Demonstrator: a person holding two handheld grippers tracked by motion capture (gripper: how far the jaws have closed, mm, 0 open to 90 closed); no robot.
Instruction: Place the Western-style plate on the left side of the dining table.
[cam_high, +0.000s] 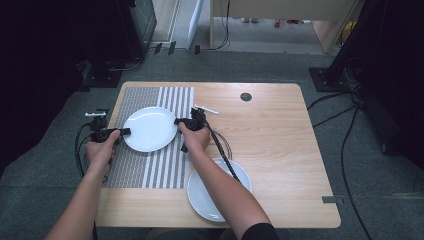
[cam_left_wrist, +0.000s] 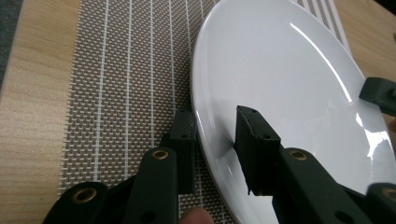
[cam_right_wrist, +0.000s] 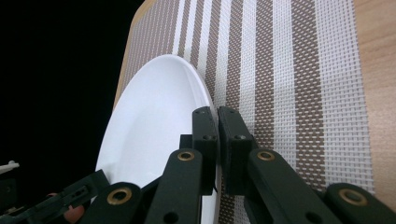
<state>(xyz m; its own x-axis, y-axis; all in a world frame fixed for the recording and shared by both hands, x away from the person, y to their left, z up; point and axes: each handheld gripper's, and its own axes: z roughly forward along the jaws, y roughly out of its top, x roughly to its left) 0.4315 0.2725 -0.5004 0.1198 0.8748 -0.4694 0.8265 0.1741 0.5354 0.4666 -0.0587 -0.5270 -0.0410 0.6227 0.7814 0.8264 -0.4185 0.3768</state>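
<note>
We have a white plate (cam_high: 149, 129) on the striped mat (cam_high: 150, 165), toward its far end, and we grip it from both sides. Our left gripper (cam_high: 121, 132) pinches the plate's left rim: in the left gripper view one jaw sits under the rim against the mat (cam_left_wrist: 116, 93) and the other lies on the plate's (cam_left_wrist: 280, 84) upper face, nearly closed on the thin edge. Our right gripper (cam_high: 178, 121) does the same at the right rim; in the right gripper view its jaws stand almost together with the plate's (cam_right_wrist: 149, 121) edge between them, the mat (cam_right_wrist: 289, 84) beyond.

A second plate (cam_high: 207, 197) lies on the bare table (cam_high: 280, 150) near its front edge, partly under our right forearm, just beside the mat's near right corner. A small white item (cam_high: 206, 109) rests behind the right gripper; we cannot tell what it is.

As we judge it, the work is the moving of plates with both grippers, and the gripped plate is either just arriving on the mat or about to be lifted off. We cannot tell from these views whether it rests fully on the mat or hangs a little above it. What seems left is to release or raise this plate, then deal with the second one.
</note>
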